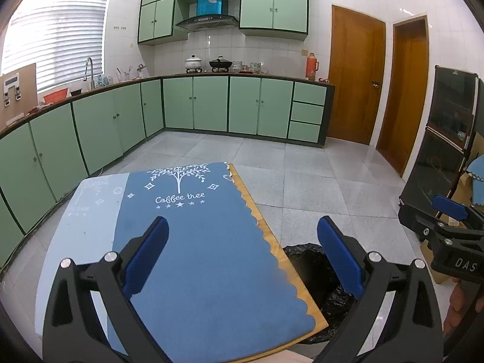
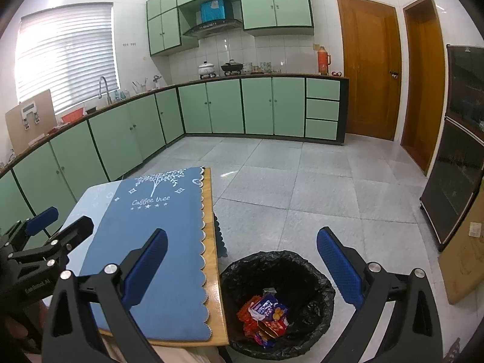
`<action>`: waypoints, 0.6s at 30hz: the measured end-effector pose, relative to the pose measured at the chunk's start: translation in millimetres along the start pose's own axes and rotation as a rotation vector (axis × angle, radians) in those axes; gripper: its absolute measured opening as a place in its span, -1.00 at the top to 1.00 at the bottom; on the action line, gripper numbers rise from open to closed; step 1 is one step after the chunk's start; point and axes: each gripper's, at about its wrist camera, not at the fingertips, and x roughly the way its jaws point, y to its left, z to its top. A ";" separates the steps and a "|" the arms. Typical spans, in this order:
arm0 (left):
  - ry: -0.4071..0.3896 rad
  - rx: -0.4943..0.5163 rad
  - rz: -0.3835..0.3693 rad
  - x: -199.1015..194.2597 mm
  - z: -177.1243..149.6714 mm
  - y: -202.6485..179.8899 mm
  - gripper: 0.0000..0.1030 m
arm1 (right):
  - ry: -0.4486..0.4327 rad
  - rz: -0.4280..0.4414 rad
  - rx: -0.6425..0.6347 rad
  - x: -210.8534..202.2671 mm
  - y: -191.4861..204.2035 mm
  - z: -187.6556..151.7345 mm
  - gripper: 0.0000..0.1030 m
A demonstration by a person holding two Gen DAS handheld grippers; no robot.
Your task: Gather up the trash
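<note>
Left wrist view. Your left gripper (image 1: 242,255) hangs above the table (image 1: 273,242), its blue pads (image 1: 146,257) spread wide with nothing between them. Beneath lies a blue cloth (image 1: 196,242) printed with a white tree and the words "Coffee tree"; it covers most of the tabletop and leaves a wooden strip bare along the right edge. Just past that edge, on the floor, stands the bin (image 1: 311,269), lined with a black bag; from here its contents are hidden. Your right gripper (image 1: 450,227) shows at the right margin, only partly in frame.

Right wrist view. Your right gripper (image 2: 242,267) hovers over the gap between table (image 2: 213,278) and bin (image 2: 278,302), jaws fully apart and empty. The trash (image 2: 266,314), a heap of red and purple snack wrappers, lies at the bottom of the bin. The cloth (image 2: 151,242) carries no loose items. Your left gripper (image 2: 57,220) appears at the left, above the table's near left part, fingers apart.
</note>
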 end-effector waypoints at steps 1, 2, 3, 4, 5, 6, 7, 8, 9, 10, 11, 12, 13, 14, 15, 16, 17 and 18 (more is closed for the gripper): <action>0.000 -0.003 0.001 0.0 -0.2 0.6 -0.86 | -0.002 -0.001 -0.001 -0.5 0.2 0.1 -0.88; 0.000 -0.004 -0.001 -0.9 -0.4 1.2 -0.86 | -0.003 -0.003 -0.001 -1.0 0.2 0.3 -0.88; 0.001 -0.006 -0.002 -0.9 -0.7 1.6 -0.86 | -0.003 -0.004 -0.001 -1.5 0.1 -0.1 -0.88; 0.002 -0.007 -0.002 -1.0 -1.1 2.1 -0.86 | -0.003 -0.005 -0.001 -1.5 -0.1 0.0 -0.88; 0.003 -0.008 -0.003 -1.1 -1.3 2.6 -0.86 | -0.003 -0.006 -0.001 -1.4 -0.3 0.0 -0.88; 0.002 -0.008 -0.004 -0.9 -0.9 3.5 -0.86 | -0.003 -0.005 -0.001 -1.5 -0.4 0.0 -0.88; 0.002 -0.008 -0.004 -0.2 0.5 3.8 -0.86 | -0.002 -0.006 0.000 -1.5 -0.5 0.0 -0.88; 0.003 -0.007 -0.004 -0.2 0.6 3.5 -0.86 | -0.002 -0.006 0.000 -1.7 -1.1 -0.5 -0.88; 0.003 -0.006 -0.005 0.0 0.4 3.5 -0.86 | -0.003 -0.007 0.000 -1.9 -1.3 -0.4 -0.88; 0.005 -0.007 -0.007 0.2 0.3 3.7 -0.86 | -0.003 -0.007 -0.001 -1.6 -1.2 -0.4 -0.88; 0.007 -0.007 -0.008 0.6 0.7 2.3 -0.86 | -0.002 -0.008 0.000 -1.4 -1.4 -0.5 -0.88; 0.009 -0.009 -0.011 1.1 0.5 2.7 -0.86 | -0.001 -0.008 0.001 -2.3 -1.4 -0.7 -0.88; 0.010 -0.011 -0.014 1.3 0.9 3.2 -0.86 | 0.000 -0.007 0.002 -2.4 -2.0 -0.4 -0.88; 0.012 -0.015 -0.018 2.1 1.2 4.2 -0.86 | 0.000 -0.007 0.002 -2.5 -2.1 -0.3 -0.88; 0.014 -0.018 -0.021 2.6 1.4 4.9 -0.86 | 0.000 -0.008 0.000 -2.3 -1.9 -0.4 -0.88; 0.016 -0.020 -0.022 3.3 1.3 5.7 -0.86 | 0.000 -0.009 -0.001 -2.5 -2.0 -0.3 -0.88; 0.018 -0.021 -0.021 3.6 1.8 5.9 -0.86 | 0.001 -0.009 -0.001 -2.5 -1.9 -0.3 -0.88; 0.019 -0.021 -0.021 4.2 1.8 6.2 -0.86 | 0.002 -0.009 0.000 -2.4 -1.7 -0.3 -0.88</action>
